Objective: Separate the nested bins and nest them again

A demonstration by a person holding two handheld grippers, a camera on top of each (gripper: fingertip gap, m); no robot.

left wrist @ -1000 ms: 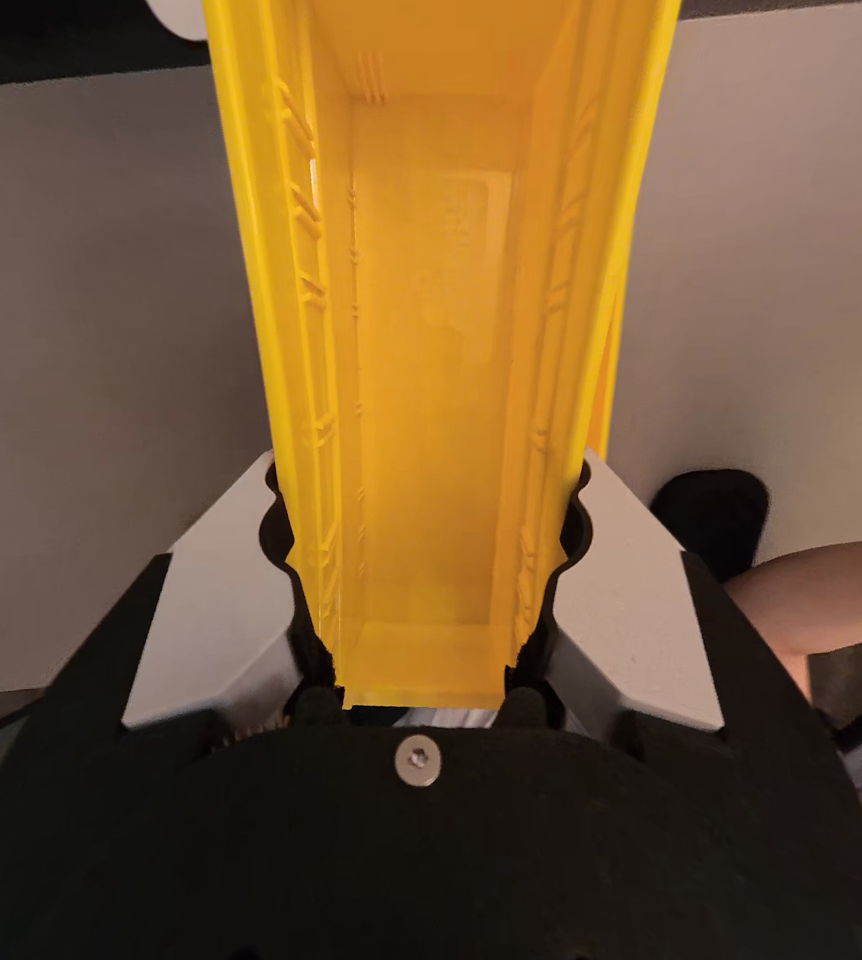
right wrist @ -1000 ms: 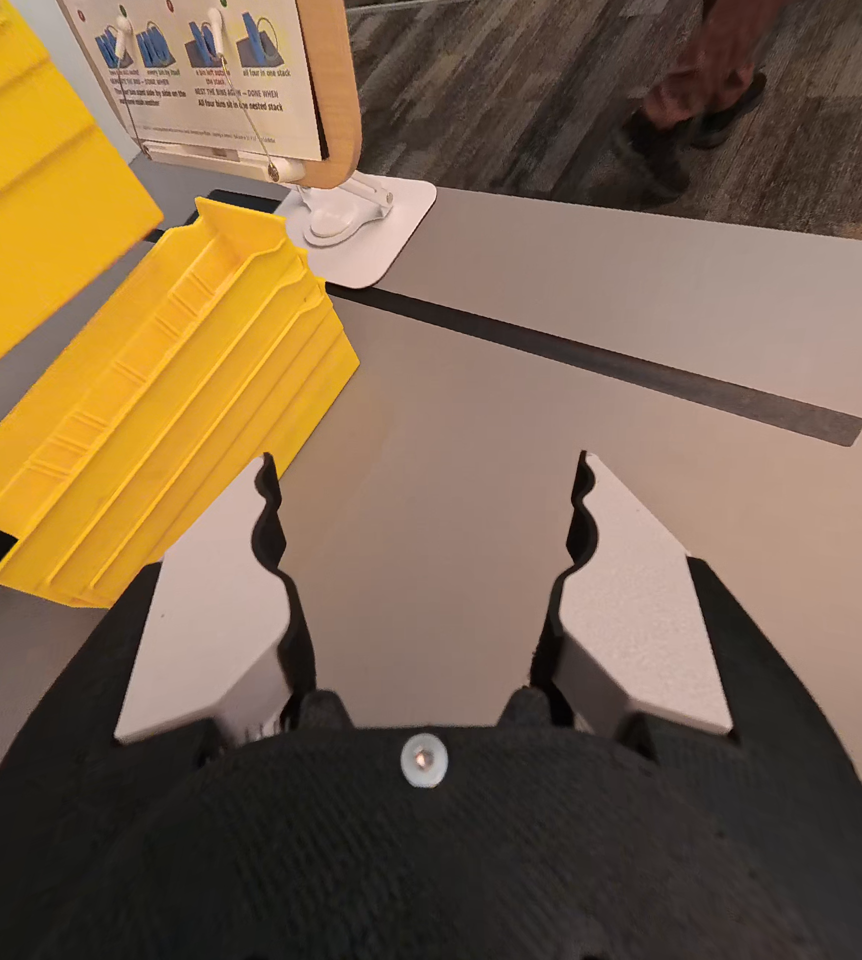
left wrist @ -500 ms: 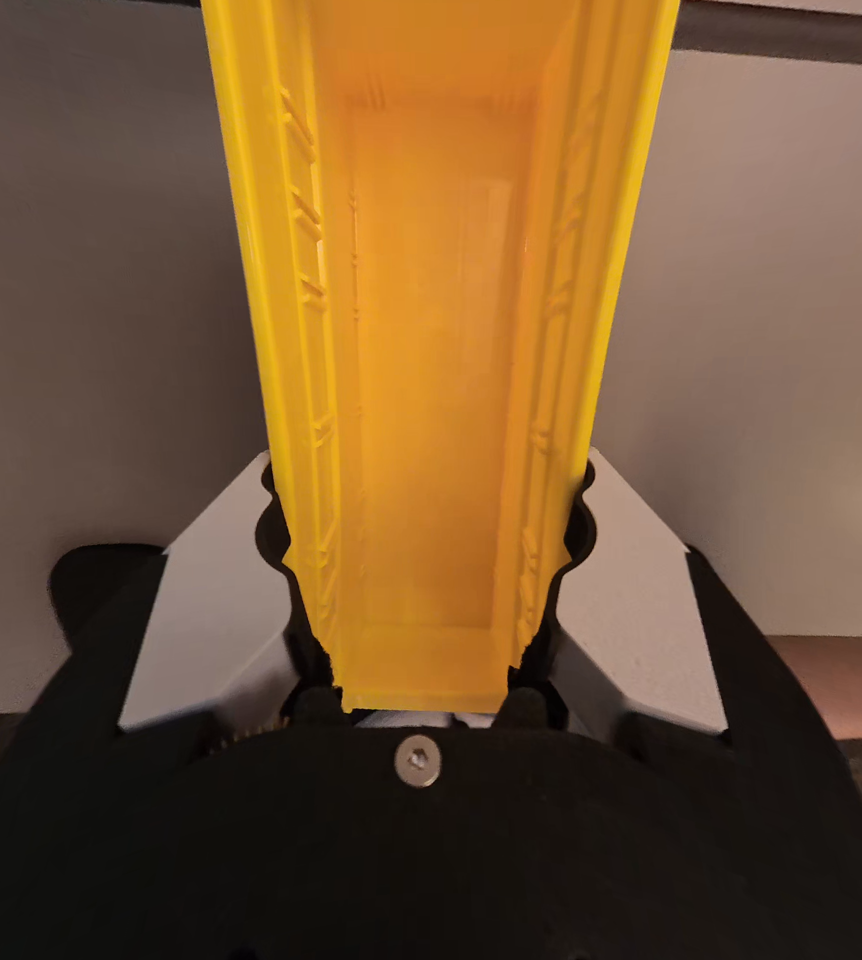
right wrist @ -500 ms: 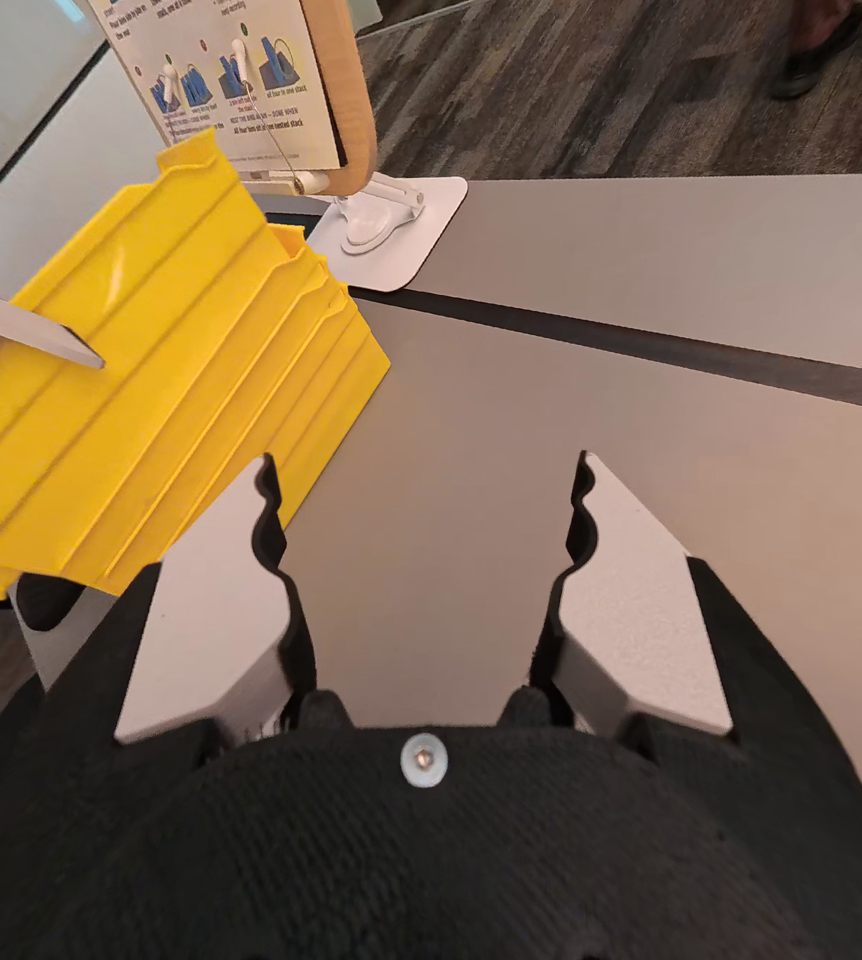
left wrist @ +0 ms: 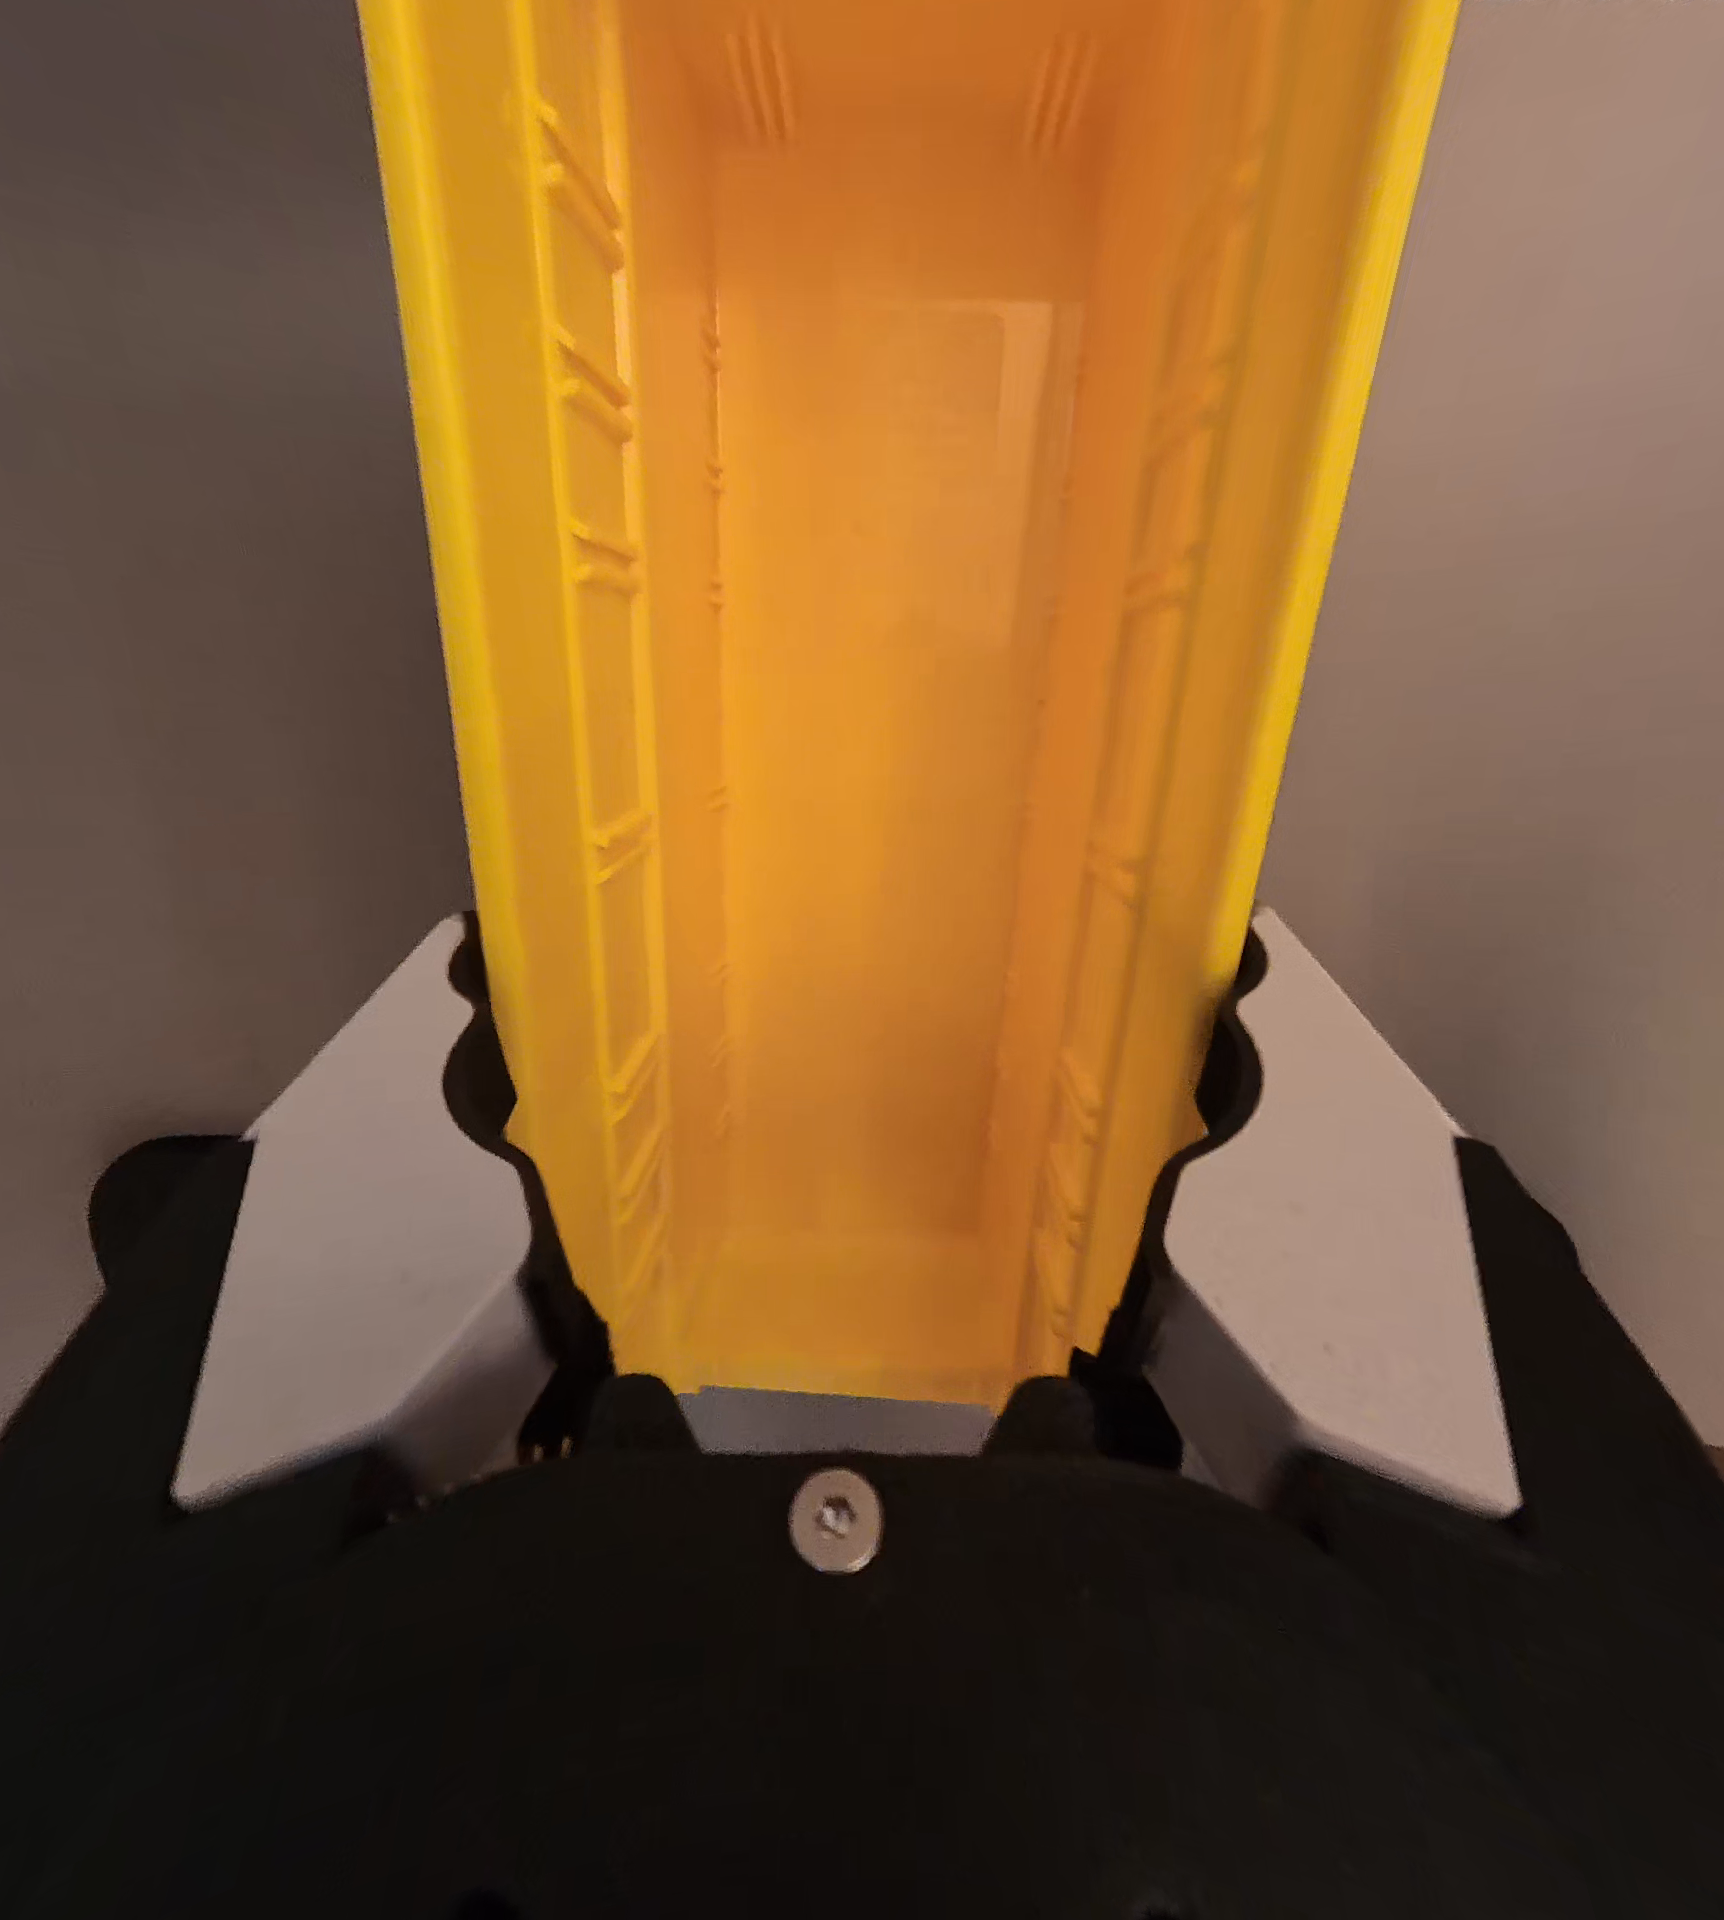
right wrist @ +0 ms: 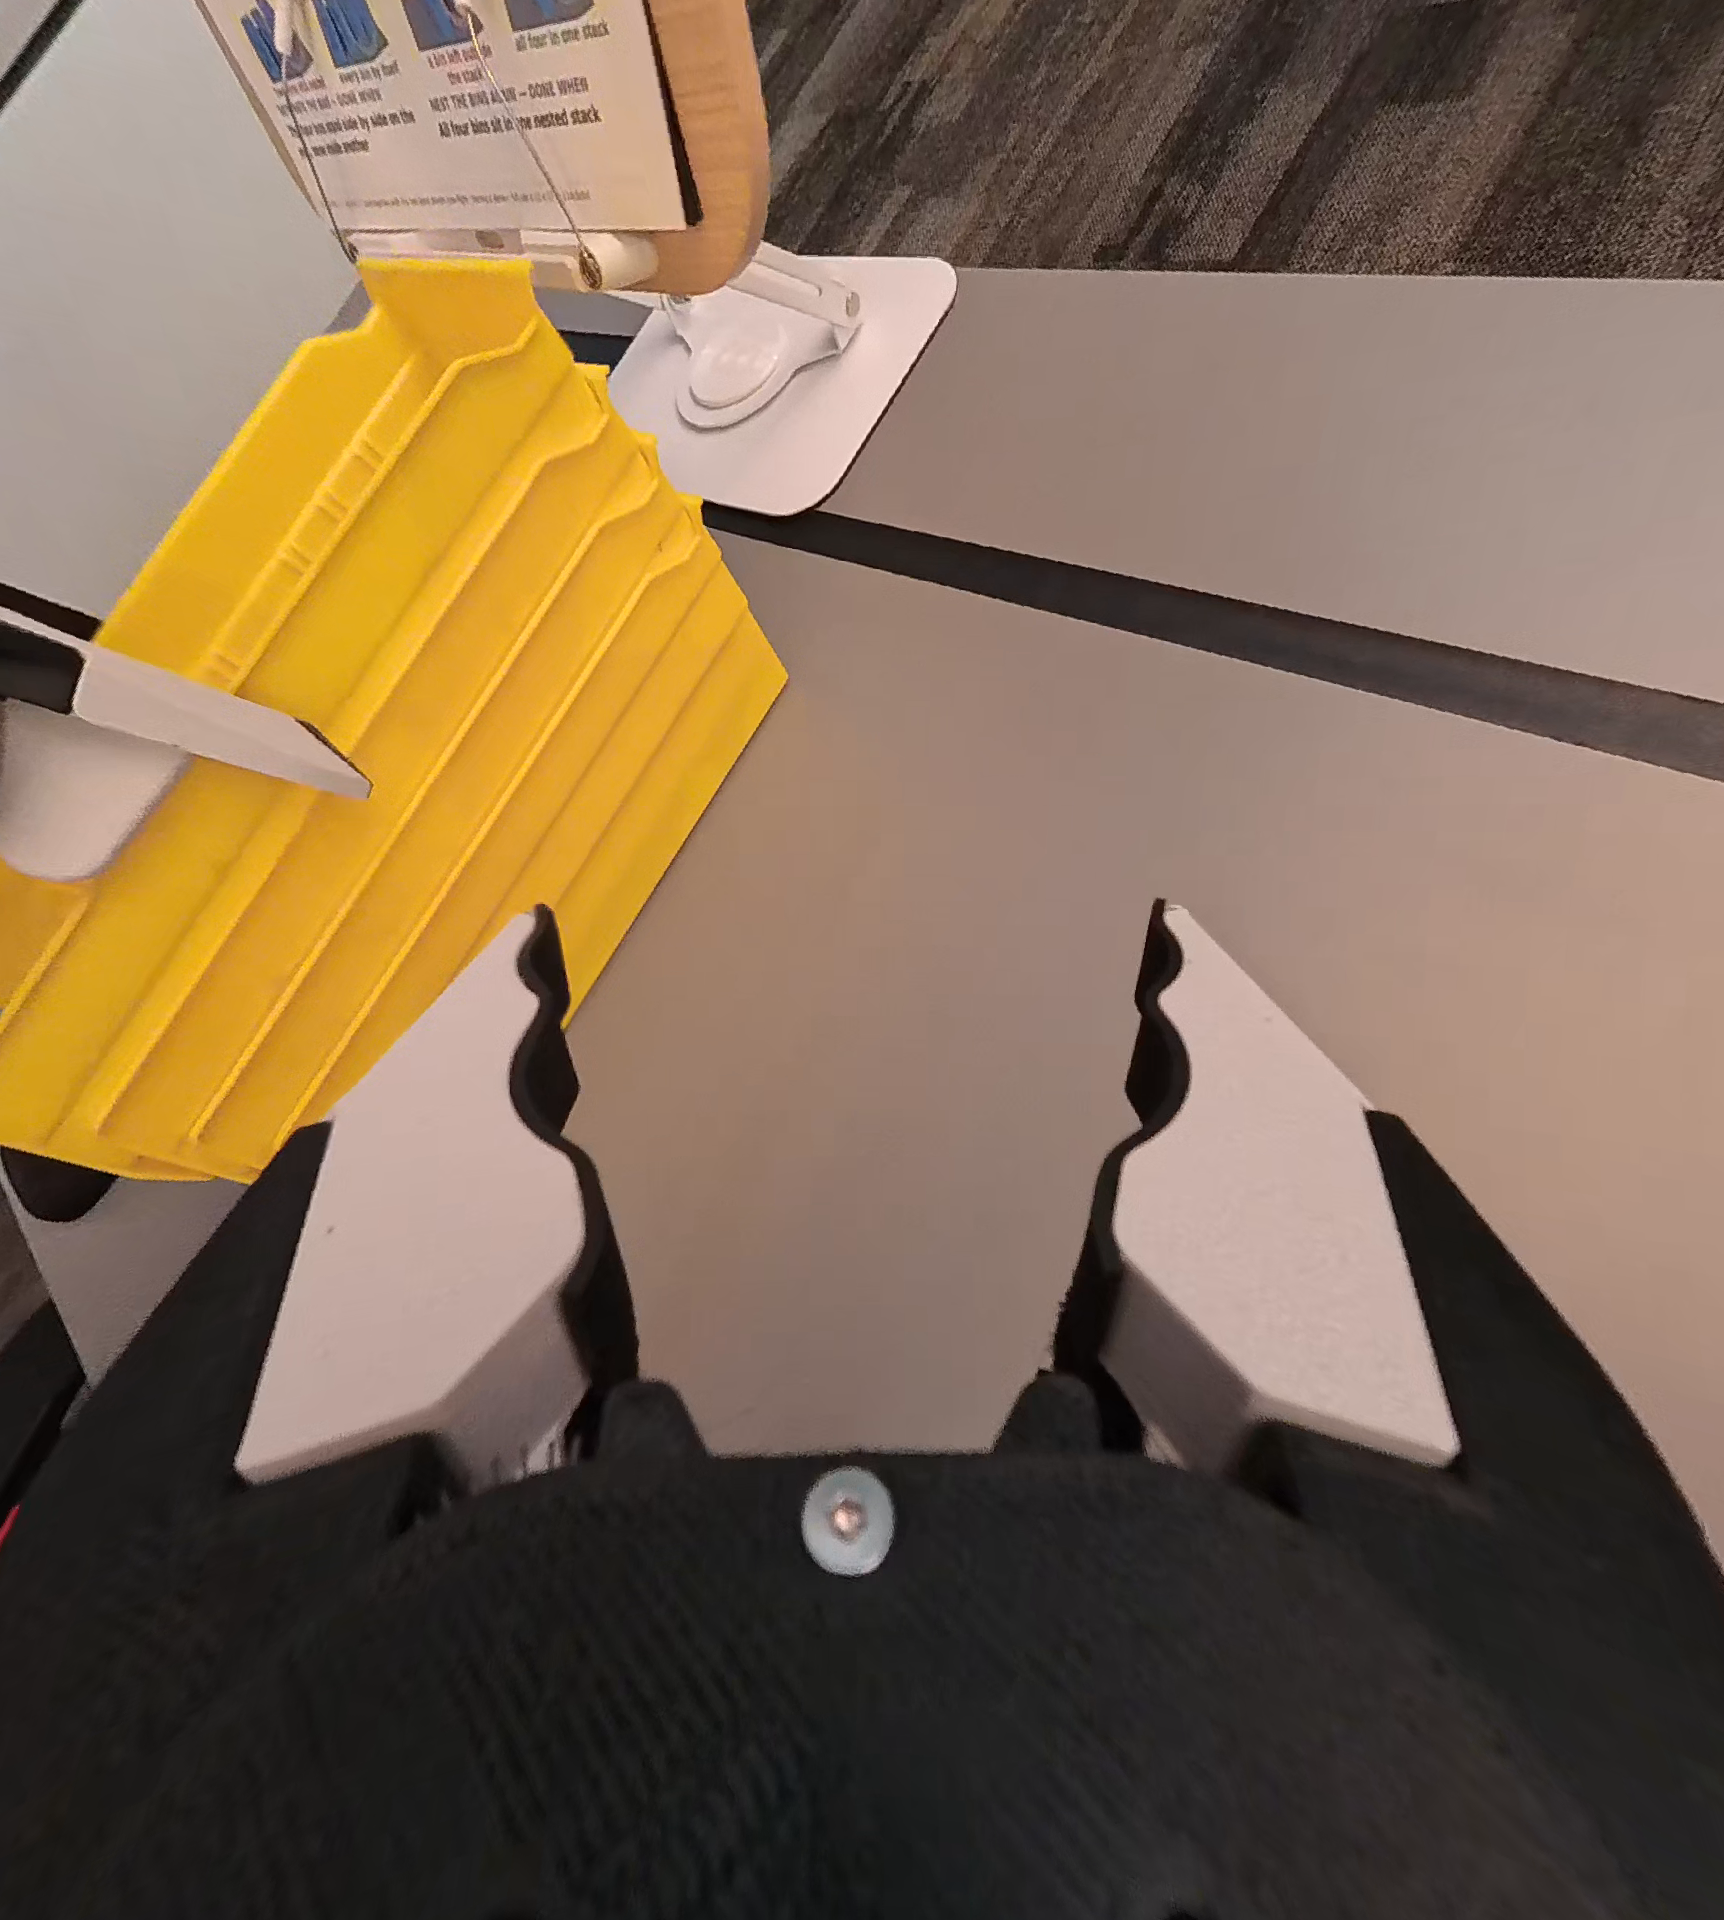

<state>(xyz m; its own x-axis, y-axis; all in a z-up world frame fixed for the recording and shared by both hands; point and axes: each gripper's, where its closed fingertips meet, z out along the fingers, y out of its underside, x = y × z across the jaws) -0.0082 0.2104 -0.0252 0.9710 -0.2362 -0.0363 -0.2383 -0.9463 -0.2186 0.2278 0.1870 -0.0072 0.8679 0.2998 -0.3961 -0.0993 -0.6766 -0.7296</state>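
Two grippers are showing. Left gripper (left wrist: 853, 935) is squeezing a yellow bin (left wrist: 889, 644) on top of the bin stack (right wrist: 484, 790), far left on the table (right wrist: 1253, 831). Right gripper (right wrist: 847, 920) is hanging wide open, holding nothing.

surface: grey table (right wrist: 1253, 831), matte, a dark seam strip (right wrist: 1357, 655) running across it | on it, far edge: white flat base plate (right wrist: 796, 416) of a stand that holds a printed sheet | on it, left: nested yellow bins (right wrist: 442, 748), lying over the table's left edge | beyond the table: dark wood-pattern floor (right wrist: 1357, 125)
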